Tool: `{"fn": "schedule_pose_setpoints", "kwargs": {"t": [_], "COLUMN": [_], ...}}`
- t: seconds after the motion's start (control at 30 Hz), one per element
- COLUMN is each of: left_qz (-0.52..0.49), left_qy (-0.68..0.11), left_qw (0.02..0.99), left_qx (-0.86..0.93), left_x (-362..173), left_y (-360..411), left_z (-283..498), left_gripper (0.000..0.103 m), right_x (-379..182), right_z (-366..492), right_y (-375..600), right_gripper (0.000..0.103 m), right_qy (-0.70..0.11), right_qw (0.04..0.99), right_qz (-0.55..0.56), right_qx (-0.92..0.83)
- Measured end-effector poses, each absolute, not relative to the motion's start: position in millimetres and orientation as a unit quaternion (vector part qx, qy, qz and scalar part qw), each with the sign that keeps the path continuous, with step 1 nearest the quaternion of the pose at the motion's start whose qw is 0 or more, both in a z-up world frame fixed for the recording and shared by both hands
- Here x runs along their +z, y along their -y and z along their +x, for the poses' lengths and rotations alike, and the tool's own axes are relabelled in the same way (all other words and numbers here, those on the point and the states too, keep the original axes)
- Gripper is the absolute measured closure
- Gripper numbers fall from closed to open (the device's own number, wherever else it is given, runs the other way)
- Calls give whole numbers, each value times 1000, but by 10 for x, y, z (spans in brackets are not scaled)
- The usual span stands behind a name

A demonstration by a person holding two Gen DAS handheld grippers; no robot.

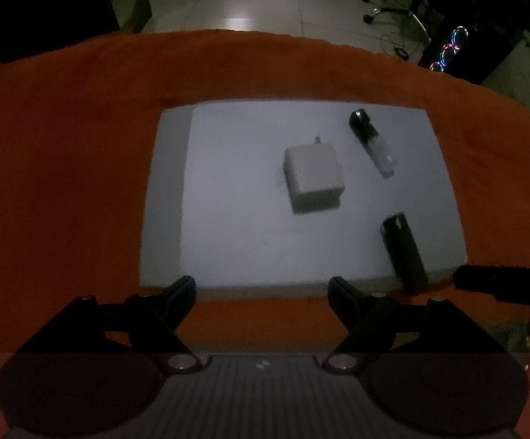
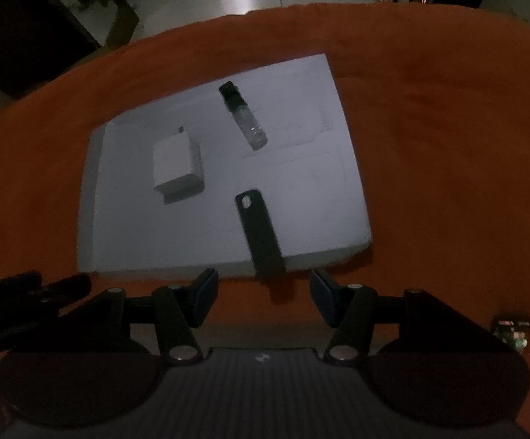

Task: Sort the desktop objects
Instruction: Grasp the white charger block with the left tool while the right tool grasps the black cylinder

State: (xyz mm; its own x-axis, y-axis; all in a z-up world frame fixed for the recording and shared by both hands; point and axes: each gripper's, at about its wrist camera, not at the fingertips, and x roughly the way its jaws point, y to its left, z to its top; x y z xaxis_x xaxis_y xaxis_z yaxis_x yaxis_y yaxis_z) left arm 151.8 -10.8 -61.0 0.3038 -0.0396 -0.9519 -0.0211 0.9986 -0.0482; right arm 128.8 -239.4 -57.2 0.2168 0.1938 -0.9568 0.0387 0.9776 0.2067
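Observation:
A pale grey flat box (image 1: 235,241) (image 2: 323,190) lies on the orange cloth (image 1: 63,146) (image 2: 448,146). On it rest a white cube charger (image 1: 314,177) (image 2: 177,162), a small clear bottle with a black cap (image 1: 373,142) (image 2: 245,117) and a flat black bar (image 1: 404,252) (image 2: 261,236) that overhangs the box's near edge. My left gripper (image 1: 261,289) hovers open over the box's near edge, nothing between its fingers. My right gripper (image 2: 263,292) is open too, just short of the black bar's near end.
Beyond the cloth's far edge the floor (image 1: 246,3) drops away, with chair wheels (image 1: 374,7) and a computer case with coloured lights (image 1: 455,47) at the far right. The right gripper's dark finger (image 1: 503,281) shows at the left wrist view's right edge. A small object (image 2: 514,329) sits near right.

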Motion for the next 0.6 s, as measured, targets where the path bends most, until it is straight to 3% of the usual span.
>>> {"fn": "schedule_pose_setpoints", "kwargs": {"t": [0.6], "left_qz": [-70], "left_qy": [-592], "left_qw": [803], "left_qx": [-10], "left_x": [-1429], "left_y": [413], "left_z": [2477], "left_gripper": [31], "right_x": [-1371], "right_z": [1799], "right_y": [2224], "right_gripper": [46], "right_qy": [-661], "right_qw": [740], "right_qz": [45], "right_qx": [111]}}
